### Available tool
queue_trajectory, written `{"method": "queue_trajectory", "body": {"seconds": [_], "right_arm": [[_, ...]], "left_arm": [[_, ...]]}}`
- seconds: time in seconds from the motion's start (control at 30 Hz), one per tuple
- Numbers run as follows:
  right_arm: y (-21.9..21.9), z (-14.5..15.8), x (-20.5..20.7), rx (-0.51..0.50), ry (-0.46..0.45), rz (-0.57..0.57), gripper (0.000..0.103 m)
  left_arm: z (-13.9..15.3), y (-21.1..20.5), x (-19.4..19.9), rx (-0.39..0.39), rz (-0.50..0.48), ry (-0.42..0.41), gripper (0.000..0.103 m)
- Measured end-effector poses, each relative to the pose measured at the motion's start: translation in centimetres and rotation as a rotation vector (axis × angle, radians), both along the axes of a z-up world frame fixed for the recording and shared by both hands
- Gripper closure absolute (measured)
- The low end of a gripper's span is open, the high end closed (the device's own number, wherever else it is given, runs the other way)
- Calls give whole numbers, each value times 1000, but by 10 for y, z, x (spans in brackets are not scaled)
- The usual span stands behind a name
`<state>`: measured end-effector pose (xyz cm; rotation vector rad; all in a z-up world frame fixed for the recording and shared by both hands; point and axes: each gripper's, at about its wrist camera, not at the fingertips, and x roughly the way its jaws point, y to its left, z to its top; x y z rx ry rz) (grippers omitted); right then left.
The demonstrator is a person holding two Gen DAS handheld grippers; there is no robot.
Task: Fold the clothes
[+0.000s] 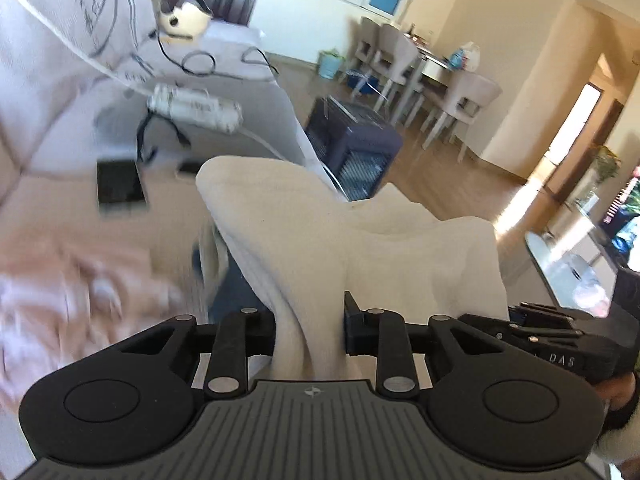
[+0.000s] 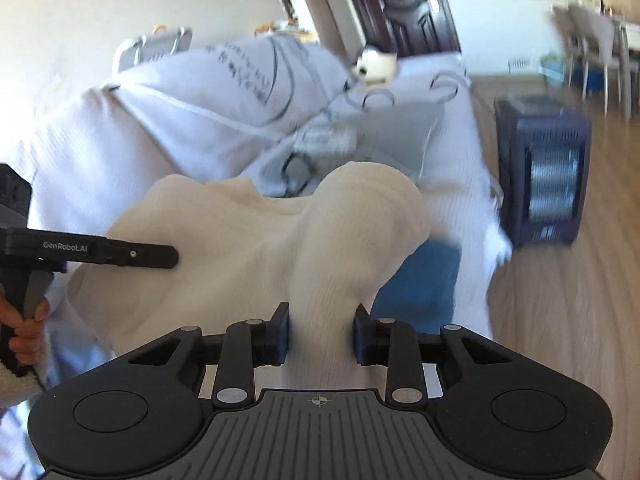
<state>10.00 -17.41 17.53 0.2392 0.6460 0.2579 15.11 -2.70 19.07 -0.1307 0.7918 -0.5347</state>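
Behind both grippers we see a white sofa (image 1: 240,80); only the left view shows the dining table (image 1: 436,64), only the right a hand (image 2: 24,332) on the other handle. Our cream knit garment (image 2: 248,240), ribbed and bunched, hangs lifted between us. Left gripper (image 1: 310,328) and right gripper (image 2: 322,332) each pinch a fold, tilted downward.

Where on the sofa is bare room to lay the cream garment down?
Free: the seat strip between the backrest and the pink clothes, left of the black tablet. Crowded: farther back, around the white roll and black cables. Both grippers, left and right, clamp the cream garment.
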Motion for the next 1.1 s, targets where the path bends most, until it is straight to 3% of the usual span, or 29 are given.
{"method": "queue_trajectory", "body": {"seconds": [0.13, 0.27, 0.37, 0.4, 0.47, 0.53, 0.67, 0.77, 0.83, 0.9, 1.0, 1.1], "right_arm": [[-11, -17, 50, -11, 7, -26, 72], [-27, -56, 92, 19, 68, -50, 72], [-40, -90, 115, 52, 117, -49, 69], [-44, -96, 119, 69, 118, -50, 66], [-51, -103, 124, 88, 124, -54, 56], [-55, -102, 122, 81, 125, -62, 50], [-57, -82, 106, 52, 87, -89, 50], [-64, -62, 91, 38, 52, -127, 51], [-65, -51, 86, 43, 55, -111, 76], [-56, -41, 81, 34, 55, -68, 85], [-30, -36, 76, 7, 55, -1, 85], [-9, -44, 80, -35, 62, 15, 85]], "left_arm": [[-17, -26, 55, 68, 41, 25, 78], [-66, -40, 95, 140, 84, 140, 74], [-104, -39, 109, 240, 121, 163, 53], [-111, -35, 111, 246, 135, 163, 37], [-118, -22, 116, 226, 175, 182, 21], [-118, -9, 119, 157, 188, 214, 22], [-95, 5, 104, 158, 198, 161, 26], [-73, 17, 84, 164, 182, 118, 41], [-56, 24, 72, 145, 158, 89, 53], [-38, 24, 58, 94, 130, 44, 61], [-26, 10, 48, 42, 50, -3, 62], [-42, -12, 54, 82, 1, 19, 63]]}}
